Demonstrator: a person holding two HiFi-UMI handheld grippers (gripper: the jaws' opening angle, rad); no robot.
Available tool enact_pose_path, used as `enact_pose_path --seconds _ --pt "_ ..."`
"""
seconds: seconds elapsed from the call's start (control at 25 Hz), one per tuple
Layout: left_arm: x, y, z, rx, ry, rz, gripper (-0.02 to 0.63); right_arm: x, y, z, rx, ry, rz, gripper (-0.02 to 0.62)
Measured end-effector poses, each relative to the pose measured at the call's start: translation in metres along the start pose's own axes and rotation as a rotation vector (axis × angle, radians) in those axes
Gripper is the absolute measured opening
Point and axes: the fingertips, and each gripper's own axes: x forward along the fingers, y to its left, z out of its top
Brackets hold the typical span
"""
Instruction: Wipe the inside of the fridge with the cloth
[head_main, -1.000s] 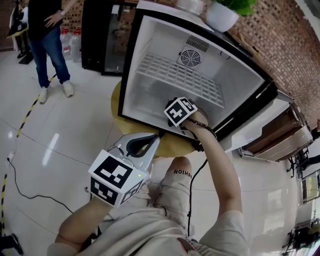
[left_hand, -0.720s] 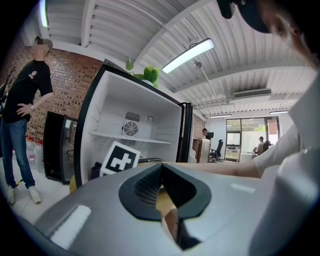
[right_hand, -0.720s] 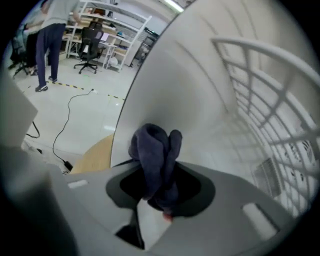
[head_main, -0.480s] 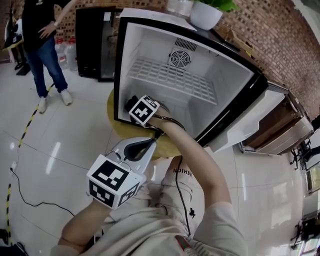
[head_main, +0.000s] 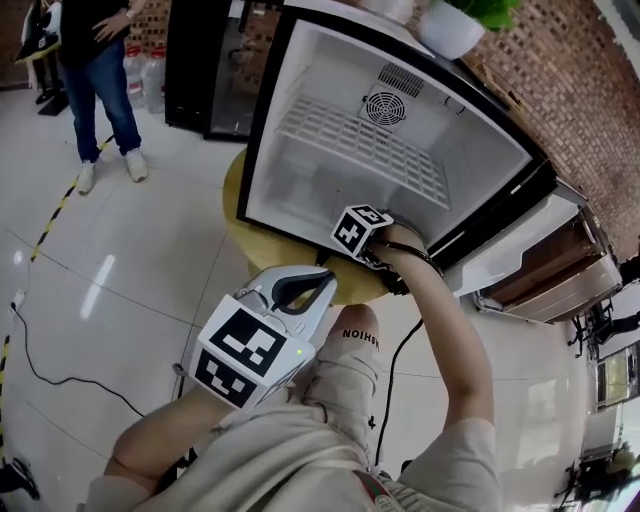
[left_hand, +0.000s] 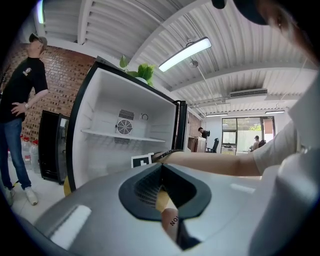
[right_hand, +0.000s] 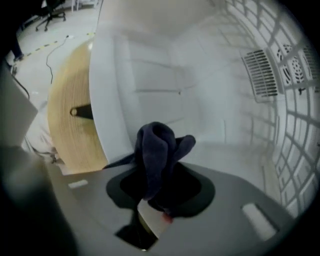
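Wiping step: the right gripper (right_hand: 152, 210) clamps the dark cloth (right_hand: 159, 147) just inside the fridge's (head_main: 300, 120) front edge, over its floor. The left gripper (head_main: 315, 287) hangs outside, closed on nothing. The next move likely calls for a pressed sweep inward.

Dark bunched cloth (right_hand: 157, 155) — in open fridge (head_main: 300, 130)

Bright white light falls from a ceiling tube lamp (left_hand: 185, 51); soft glare streaks lie on the floor (head_main: 100, 285). Every view bends strongly at its edges; the right gripper view is blurred, with dark corners.
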Motion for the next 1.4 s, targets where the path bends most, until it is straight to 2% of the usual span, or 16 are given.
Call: enact_pose_path --seconds 0.12,0.2,0.24,0.4,0.52,0.6,0.68,0.8,0.88,1.0,1.08,1.2,1.28,1.4 --pt "0.003 0.001 -0.002 -0.007 0.009 0.001 0.006 0.011 0.000 -0.020 -0.069 0.077 -0.013 0.118" --pt "0.004 0.002 -0.002 -0.010 0.007 0.004 0.006 0.000 0.000 -0.010 -0.091 0.010 0.004 0.121" --pt "0.003 0.002 -0.004 -0.014 0.010 0.005 0.006 -0.015 0.003 0.006 -0.077 -0.086 0.022 0.123" --pt "-0.004 0.007 -0.007 -0.005 0.021 0.011 0.006 -0.112 0.014 0.107 0.074 -0.598 0.114 0.123" --pt "-0.003 0.008 -0.009 -0.017 0.020 0.017 0.006 -0.147 0.043 0.174 0.063 -0.812 0.212 0.123" --pt "-0.001 0.008 -0.012 -0.028 0.021 0.021 0.006 -0.151 0.063 0.207 0.040 -0.873 0.283 0.123" --pt "-0.002 0.010 -0.013 -0.028 0.027 0.021 0.006 -0.139 0.076 0.221 0.025 -0.846 0.299 0.123" --pt "-0.004 0.014 -0.012 -0.024 0.029 0.027 0.006 -0.130 0.074 0.215 -0.033 -0.828 0.190 0.123" --pt "-0.004 0.019 -0.012 -0.020 0.030 0.034 0.006 -0.122 0.068 0.194 -0.050 -0.782 0.141 0.121" --pt "-0.004 0.027 -0.015 -0.023 0.040 0.045 0.006 -0.097 0.056 0.146 0.000 -0.658 0.147 0.118" --pt "-0.004 0.030 -0.016 -0.028 0.043 0.051 0.006 -0.078 0.048 0.109 0.026 -0.547 0.143 0.118" --pt "-0.004 0.033 -0.017 -0.028 0.043 0.060 0.006 -0.047 0.038 0.051 -0.006 -0.325 0.072 0.117" --pt "-0.003 0.034 -0.019 -0.028 0.047 0.064 0.006 -0.030 0.034 0.015 -0.087 -0.156 -0.002 0.117" --pt "0.000 0.035 -0.024 -0.025 0.065 0.070 0.006 -0.014 0.033 -0.027 -0.297 0.109 -0.109 0.117"
